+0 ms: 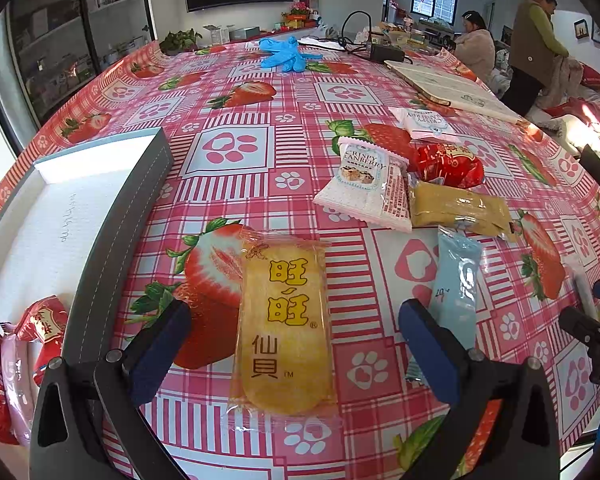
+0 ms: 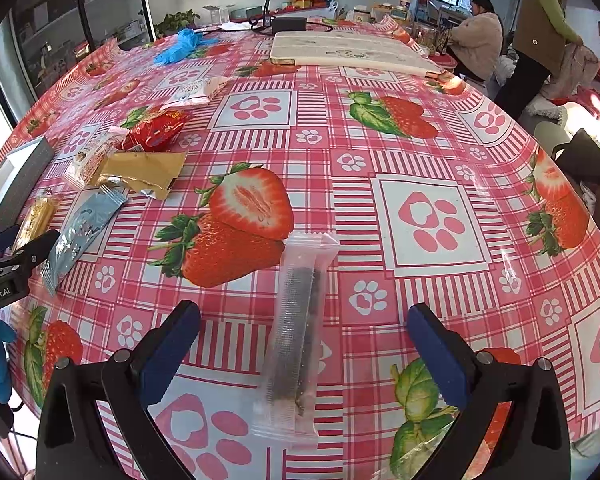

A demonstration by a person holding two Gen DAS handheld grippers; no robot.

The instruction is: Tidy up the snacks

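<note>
My left gripper [image 1: 296, 344] is open, its fingers on either side of a yellow rice cracker packet [image 1: 286, 328] lying on the tablecloth. A grey box with a white inside [image 1: 60, 216] stands to its left and holds red and pink snack packets [image 1: 40, 320]. A light blue packet [image 1: 458, 280], a gold packet [image 1: 460, 208], a white cranberry packet [image 1: 368, 184] and a red packet [image 1: 448, 164] lie ahead right. My right gripper [image 2: 304, 352] is open around a clear packet with a dark bar [image 2: 298, 336].
The table wears a pink strawberry tablecloth [image 2: 420, 208]. Blue gloves [image 1: 284, 52], a flat white board [image 2: 348, 54] and a black power adapter [image 1: 384, 52] lie at the far side. Two people [image 2: 540, 28] stand beyond the table at the right.
</note>
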